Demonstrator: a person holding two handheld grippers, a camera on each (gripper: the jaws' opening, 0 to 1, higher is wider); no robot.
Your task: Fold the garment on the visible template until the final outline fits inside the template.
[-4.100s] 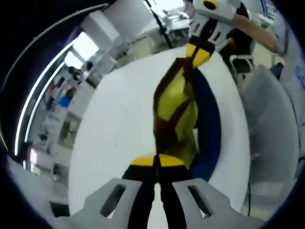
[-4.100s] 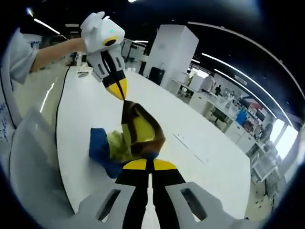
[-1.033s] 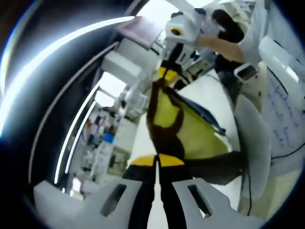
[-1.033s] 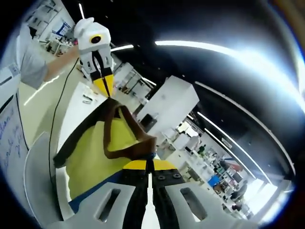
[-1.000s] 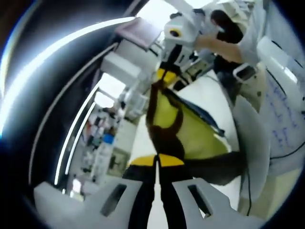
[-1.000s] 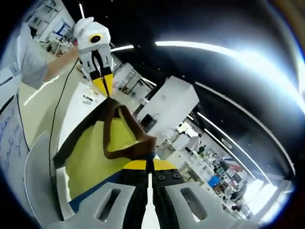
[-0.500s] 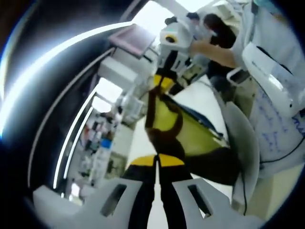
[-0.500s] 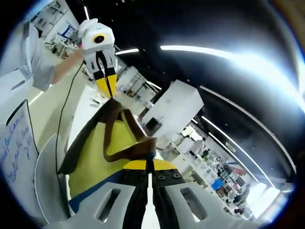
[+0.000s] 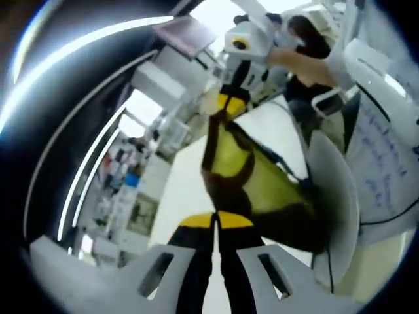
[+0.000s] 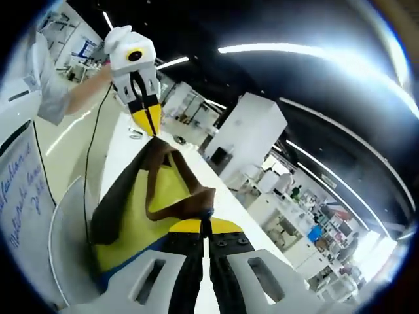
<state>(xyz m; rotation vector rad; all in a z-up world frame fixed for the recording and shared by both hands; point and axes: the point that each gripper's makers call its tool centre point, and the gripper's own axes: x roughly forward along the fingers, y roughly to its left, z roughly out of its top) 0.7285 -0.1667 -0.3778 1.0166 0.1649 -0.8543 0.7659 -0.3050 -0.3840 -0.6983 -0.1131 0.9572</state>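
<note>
Above a white table (image 9: 186, 190), the left gripper (image 9: 215, 221) and right gripper (image 10: 201, 227) each pinch a limp yellow shirt (image 9: 252, 173) (brown trim); a chair (image 9: 337, 196) stands alongside.

Open-plan lab, dark ceiling (image 10: 216, 26) with long light strips (image 10: 308, 55) running across it. White table (image 9: 186, 190) below, a big white block-shaped column (image 10: 245, 134) behind it, then rows of desks (image 10: 308, 229) with equipment receding to the far side. Whiteboard (image 9: 386, 163) with blue handwriting at the edge; bright window (image 9: 141, 108) glare past the table.
</note>
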